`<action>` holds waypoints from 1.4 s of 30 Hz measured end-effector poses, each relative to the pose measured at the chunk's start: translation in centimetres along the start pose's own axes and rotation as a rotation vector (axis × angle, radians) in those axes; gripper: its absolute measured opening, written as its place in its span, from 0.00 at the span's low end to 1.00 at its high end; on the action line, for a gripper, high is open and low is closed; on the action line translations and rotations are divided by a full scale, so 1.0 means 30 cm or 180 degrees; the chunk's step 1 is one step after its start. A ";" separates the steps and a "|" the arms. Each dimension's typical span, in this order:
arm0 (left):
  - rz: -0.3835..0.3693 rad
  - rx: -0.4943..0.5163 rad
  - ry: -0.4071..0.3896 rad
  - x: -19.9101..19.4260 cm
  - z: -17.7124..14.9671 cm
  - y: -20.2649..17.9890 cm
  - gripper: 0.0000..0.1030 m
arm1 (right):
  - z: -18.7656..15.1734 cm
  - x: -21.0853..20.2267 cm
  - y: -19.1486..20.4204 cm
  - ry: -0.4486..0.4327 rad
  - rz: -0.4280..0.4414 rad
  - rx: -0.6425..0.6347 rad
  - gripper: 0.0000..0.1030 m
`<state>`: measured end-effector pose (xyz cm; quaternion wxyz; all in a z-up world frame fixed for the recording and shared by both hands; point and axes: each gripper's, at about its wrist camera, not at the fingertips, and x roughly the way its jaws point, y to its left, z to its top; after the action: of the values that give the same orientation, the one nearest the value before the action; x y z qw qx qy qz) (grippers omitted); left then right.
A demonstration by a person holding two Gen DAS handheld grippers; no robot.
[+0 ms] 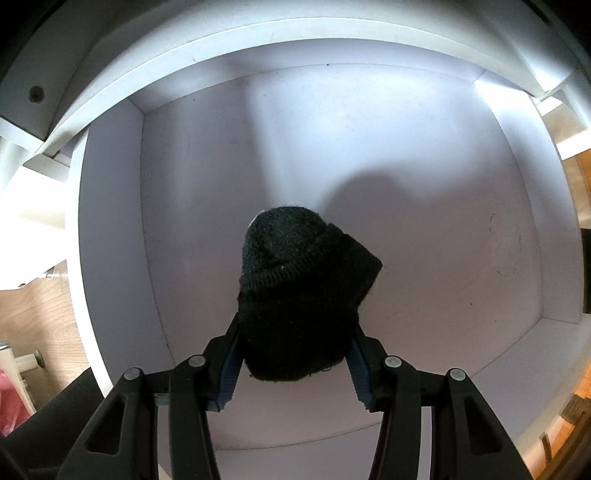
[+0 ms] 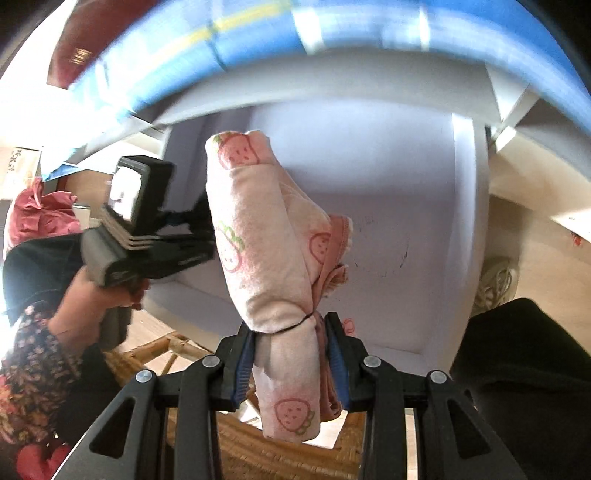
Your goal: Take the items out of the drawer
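Both grippers grasp laundry over the white open drawer: the left gripper pinches a black knitted sock bundle pointing straight down, the right gripper clamps a pink strawberry-print cloth roll lengthwise above it.

Wood-look floor, wicker chair (sunlit), blue shelf edge

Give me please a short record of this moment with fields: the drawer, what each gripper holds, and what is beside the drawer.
drawer: white drawer, open, seen from above
left gripper: jaws closed on a black knit item over the drawer floor
right gripper: jaws closed on a rolled pink strawberry-print cloth, held clear of the drawer
other contents: none visible in the drawer
beside drawer: woven rattan piece below the right gripper
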<state>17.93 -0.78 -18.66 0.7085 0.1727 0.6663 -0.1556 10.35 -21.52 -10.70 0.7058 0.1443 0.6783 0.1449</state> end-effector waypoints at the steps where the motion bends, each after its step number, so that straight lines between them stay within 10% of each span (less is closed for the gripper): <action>1: -0.0006 -0.0002 -0.0001 -0.002 0.001 0.003 0.49 | -0.003 -0.033 0.005 -0.0039 0.0014 -0.0019 0.35; 15: -0.0037 0.0009 -0.0006 -0.010 0.020 0.023 0.49 | -0.004 -0.393 0.105 -0.0387 0.0209 -0.0135 0.35; 26: -0.0090 0.0023 -0.0024 -0.032 0.028 0.029 0.49 | 0.264 -0.724 0.193 -0.0993 0.0344 -0.0151 0.35; 42: -0.0174 -0.0004 -0.0072 -0.003 -0.009 0.052 0.49 | 0.666 -0.606 0.163 -0.1125 0.0013 0.0888 0.35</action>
<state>18.38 0.73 -18.52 0.7116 0.1523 0.6628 -0.1764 29.59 -24.47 8.65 0.7866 0.2651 0.5572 0.0235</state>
